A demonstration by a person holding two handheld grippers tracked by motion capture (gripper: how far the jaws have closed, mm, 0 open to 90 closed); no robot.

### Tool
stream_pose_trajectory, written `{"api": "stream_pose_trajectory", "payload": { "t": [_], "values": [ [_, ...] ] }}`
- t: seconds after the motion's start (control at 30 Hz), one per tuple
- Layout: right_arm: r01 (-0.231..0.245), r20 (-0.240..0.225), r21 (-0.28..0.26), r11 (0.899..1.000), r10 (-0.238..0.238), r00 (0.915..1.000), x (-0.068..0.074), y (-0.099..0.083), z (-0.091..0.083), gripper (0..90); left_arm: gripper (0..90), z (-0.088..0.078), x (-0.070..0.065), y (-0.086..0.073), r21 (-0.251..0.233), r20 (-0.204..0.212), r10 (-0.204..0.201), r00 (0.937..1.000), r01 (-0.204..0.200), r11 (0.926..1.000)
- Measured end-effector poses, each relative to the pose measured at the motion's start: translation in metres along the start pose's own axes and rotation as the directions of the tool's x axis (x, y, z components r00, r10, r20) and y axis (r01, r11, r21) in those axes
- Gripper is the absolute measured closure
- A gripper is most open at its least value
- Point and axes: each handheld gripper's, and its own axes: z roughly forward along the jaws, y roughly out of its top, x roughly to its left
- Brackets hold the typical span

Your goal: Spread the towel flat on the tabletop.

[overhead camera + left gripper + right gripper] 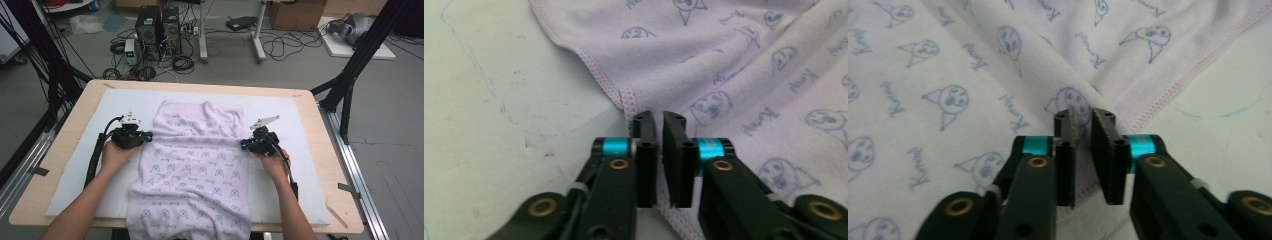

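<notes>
A lavender towel [192,165] printed with small blue cartoon faces lies spread on the white mat [75,165], and its near end hangs over the table's front edge. At the towel's left edge my left gripper [147,136] is held low. In the left gripper view the stitched hem [626,100] runs in between the nearly closed jaws of this gripper [659,122]. My right gripper [243,145] sits at the towel's right edge. In the right gripper view a raised fold of towel [1073,97] is pinched between the jaws of that gripper [1084,120], beside the pink-stitched hem [1168,92].
The mat covers a wooden table [330,150]. Black frame posts [350,75] stand at both sides. Computers [157,25] and cables lie on the floor beyond the table's far edge. Bare mat shows to the left and right of the towel.
</notes>
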Motion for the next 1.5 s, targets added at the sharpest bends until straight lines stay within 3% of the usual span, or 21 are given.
{"api": "stream_pose_trajectory", "payload": {
  "t": [0.1, 0.2, 0.23, 0.37, 0.4, 0.5, 0.57, 0.63, 0.73, 0.8, 0.87, 0.93, 1.07, 1.2, 1.3, 1.5],
  "values": [
    [0.022, 0.003, -0.022, 1.0, -0.021, 0.9998, 0.004, 0.0, -0.008, 72.8, 73.5, -0.011, -0.002, 0.002, -0.022, 0.021, 0.004, 0.9998, -0.004, 0.9997],
    [0.045, -0.003, -0.04, 0.998, -0.045, 0.999, 0.012, -0.001, -0.018, 67.7, 69.8, -0.026, -0.011, 0.004, -0.042, 0.045, 0.042, 0.9981, -0.04, 0.9983],
    [0.036, -0.024, -0.035, 0.999, -0.037, 0.999, 0.015, -0.002, -0.021, 64.8, 67.9, -0.03, -0.015, 0.004, -0.043, 0.059, 0.059, 0.9965, -0.057, 0.9975],
    [0.087, -0.05, -0.053, 0.995, -0.089, 0.9947, 0.037, -0.01, -0.033, 58.4, 61.6, -0.04, -0.033, -0.002, -0.032, 0.123, 0.112, 0.9861, -0.109, 0.9935],
    [0.092, -0.06, -0.051, 0.994, -0.095, 0.9936, 0.039, -0.012, -0.034, 57.4, 59.8, -0.041, -0.039, -0.006, -0.027, 0.156, 0.119, 0.9807, -0.116, 0.9929],
    [0.115, -0.121, -0.051, 0.992, -0.12, 0.9854, 0.057, -0.023, -0.036, 53.4, 54.0, -0.041, -0.054, -0.017, 0.015, 0.199, 0.151, 0.9683, -0.157, 0.9874],
    [0.128, -0.155, -0.034, 0.991, -0.132, 0.979, 0.068, -0.032, -0.036, 50.9, 51.4, -0.038, -0.061, -0.027, 0.037, 0.215, 0.16, 0.9634, -0.172, 0.9844],
    [0.135, -0.189, -0.029, 0.99, -0.138, 0.9723, 0.074, -0.039, -0.034, 49.9, 52.3, -0.035, -0.061, -0.033, 0.067, 0.215, 0.156, 0.9641, -0.174, 0.9824],
    [0.156, -0.192, 0.021, 0.987, -0.149, 0.9699, 0.079, -0.047, -0.027, 53.4, 67.6, -0.034, -0.059, -0.037, 0.052, 0.189, 0.162, 0.9684, -0.175, 0.9832],
    [0.167, -0.165, 0.008, 0.986, -0.163, 0.9727, 0.078, -0.047, -0.027, 67.3, 81.8, -0.033, -0.057, -0.035, 0.053, 0.192, 0.166, 0.9671, -0.179, 0.9824],
    [0.163, -0.159, 0.021, 0.986, -0.158, 0.9746, 0.073, -0.044, -0.026, 83.3, 87.4, -0.032, -0.057, -0.033, 0.054, 0.177, 0.172, 0.969, -0.184, 0.9813],
    [0.154, -0.155, 0.03, 0.988, -0.148, 0.9767, 0.069, -0.041, -0.025, 86.9, 87.9, -0.03, -0.055, -0.031, 0.041, 0.135, 0.177, 0.9749, -0.184, 0.9821],
    [0.146, -0.085, 0.029, 0.989, -0.143, 0.9861, 0.061, -0.03, -0.022, 87.4, 87.9, -0.024, -0.049, -0.023, 0.001, 0.073, 0.145, 0.9867, -0.146, 0.9893],
    [0.124, -0.054, 0.024, 0.992, -0.122, 0.991, 0.055, -0.026, -0.019, 86.5, 86.6, -0.02, -0.045, -0.017, 0.002, 0.067, 0.142, 0.9876, -0.143, 0.9898],
    [0.106, -0.052, -0.001, 0.994, -0.106, 0.993, 0.052, -0.028, -0.023, 78.6, 78.6, -0.028, -0.045, -0.017, -0.012, 0.076, 0.13, 0.9886, -0.129, 0.9915],
    [0.13, -0.058, -0.056, 0.99, -0.133, 0.9895, 0.066, -0.03, -0.042, 63.8, 64.9, -0.052, -0.055, -0.02, -0.029, 0.106, 0.16, 0.9815, -0.158, 0.9871]
  ]
}}
